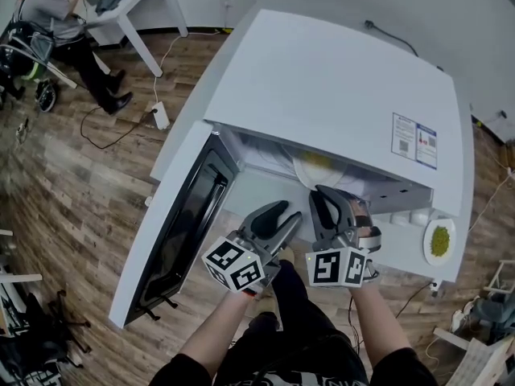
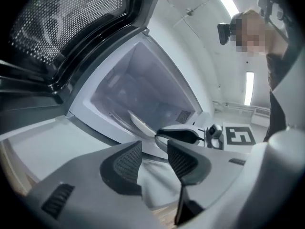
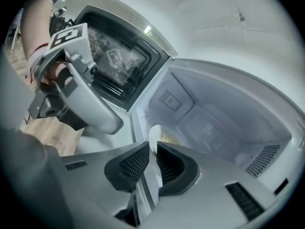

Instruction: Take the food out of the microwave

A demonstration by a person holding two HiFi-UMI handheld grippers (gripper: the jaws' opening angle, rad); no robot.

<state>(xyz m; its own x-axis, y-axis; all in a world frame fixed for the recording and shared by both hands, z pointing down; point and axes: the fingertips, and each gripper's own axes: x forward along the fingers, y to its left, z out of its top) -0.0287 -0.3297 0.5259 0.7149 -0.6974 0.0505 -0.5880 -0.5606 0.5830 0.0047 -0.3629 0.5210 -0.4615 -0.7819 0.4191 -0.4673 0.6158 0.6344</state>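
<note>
A white plate [image 1: 315, 167] with yellow food [image 3: 168, 138] sits inside the open white microwave [image 1: 338, 95]. My right gripper [image 1: 323, 195] reaches into the cavity mouth, shut on the plate's near rim [image 3: 153, 136], which runs between its pads [image 3: 135, 162]. My left gripper [image 1: 283, 215] hovers just left of it, in front of the cavity, open with nothing between its fingers [image 2: 125, 160]. The left gripper view shows the plate [image 2: 141, 124] edge-on with the right gripper's finger [image 2: 178, 136] at it. In the right gripper view the left gripper [image 3: 110, 124] hangs beside the door.
The microwave door [image 1: 181, 232] swings open to the left, dark window inward. A small plate of green food [image 1: 439, 241] rests on the surface right of the microwave. A person [image 1: 56, 14] sits at a white table far back left. A power strip [image 1: 161, 116] lies on the wooden floor.
</note>
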